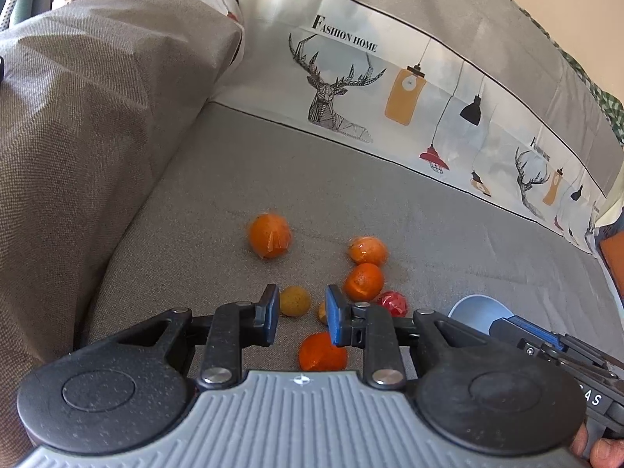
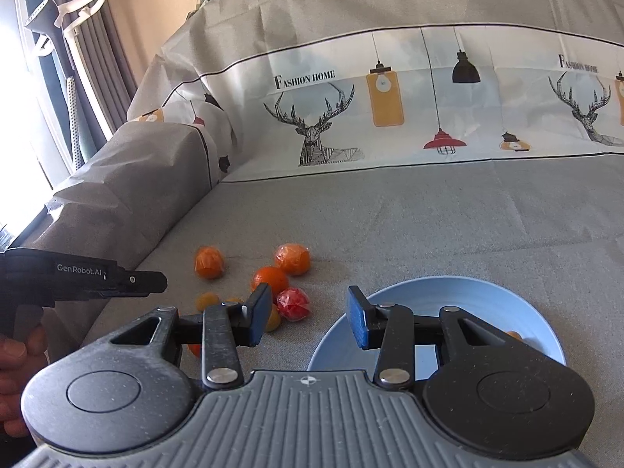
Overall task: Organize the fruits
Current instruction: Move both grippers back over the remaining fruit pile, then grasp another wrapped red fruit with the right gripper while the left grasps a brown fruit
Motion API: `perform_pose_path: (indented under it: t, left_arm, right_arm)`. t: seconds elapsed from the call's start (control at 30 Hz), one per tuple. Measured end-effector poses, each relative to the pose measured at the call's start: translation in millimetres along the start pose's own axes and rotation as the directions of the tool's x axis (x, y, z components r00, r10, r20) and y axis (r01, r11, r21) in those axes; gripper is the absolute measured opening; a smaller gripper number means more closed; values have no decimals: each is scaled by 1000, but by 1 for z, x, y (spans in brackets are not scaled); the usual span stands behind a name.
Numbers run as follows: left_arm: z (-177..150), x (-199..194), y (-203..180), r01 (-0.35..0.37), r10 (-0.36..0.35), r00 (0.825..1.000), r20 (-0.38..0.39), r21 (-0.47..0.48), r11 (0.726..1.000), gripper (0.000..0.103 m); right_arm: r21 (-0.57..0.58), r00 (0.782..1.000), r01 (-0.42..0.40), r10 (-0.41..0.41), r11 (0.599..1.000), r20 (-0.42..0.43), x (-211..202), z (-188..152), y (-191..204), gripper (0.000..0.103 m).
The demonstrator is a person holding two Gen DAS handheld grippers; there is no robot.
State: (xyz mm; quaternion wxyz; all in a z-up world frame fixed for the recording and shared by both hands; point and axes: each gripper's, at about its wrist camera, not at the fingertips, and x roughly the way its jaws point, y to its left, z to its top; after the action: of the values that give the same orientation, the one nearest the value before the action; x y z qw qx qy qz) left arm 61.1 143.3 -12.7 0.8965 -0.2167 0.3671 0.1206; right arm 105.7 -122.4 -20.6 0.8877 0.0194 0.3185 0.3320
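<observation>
Several plastic-wrapped oranges [image 1: 270, 235] [image 2: 293, 258] lie on the grey sofa seat, with a red fruit [image 1: 393, 303] [image 2: 293, 303] and small yellow-brown fruits [image 1: 295, 301] [image 2: 206, 301] among them. My left gripper [image 1: 302, 318] hovers over this cluster, open by a narrow gap with nothing between its fingers; one orange [image 1: 321, 353] lies below it. My right gripper [image 2: 308, 321] is open and empty, between the fruits and a light blue plate [image 2: 448, 292] [image 1: 474, 308]. A bit of orange fruit [image 2: 514, 335] shows in the plate behind the right finger.
The sofa armrest [image 1: 97, 117] rises on the left, and the backrest cover with a deer print [image 1: 351, 89] runs along the back. A hand [image 2: 15, 351] holds the left gripper [image 2: 156, 281]. A garment steamer [image 2: 46, 15] stands by the curtains.
</observation>
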Motion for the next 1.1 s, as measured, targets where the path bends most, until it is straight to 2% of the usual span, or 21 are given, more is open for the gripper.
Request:
perform_pose_path:
  t: [0.1,0.27,0.4,0.53,0.7,0.9,1.1]
  left_arm:
    - [2,5,3,3,-3,1000,-2,-21,1000,28]
    - [4,18,1,-7,7,1000,-2,-37,999,27]
    - [6,26,3,-15,16,1000,7,-71,997,27]
    - [7,38,4,-37,37,999,-2,-98,995,29]
    - [6,54,-2,-77,75,997,-25,-84,993,38]
    - [1,72,-10,-115,112,990,-83,-37,993,38]
    - [-1,76,-19,-143,144,987,-76,26,989,38]
  right_arm:
    - [1,1000,-13,13,1000,-24,10,4,-1,43]
    - [-36,998,-41,39,999,-50,37,14,3,36]
    - [-55,993,-60,54,997,-101,62,18,9,36]
    - [-91,989,-46,32,995,-147,82,18,17,36]
    - [-129,982,-37,12,991,-190,100,15,23,36]
    - [-140,974,-6,-26,990,-226,116,12,24,36]
    - [-149,967,28,-64,988,-245,124,10,20,36]
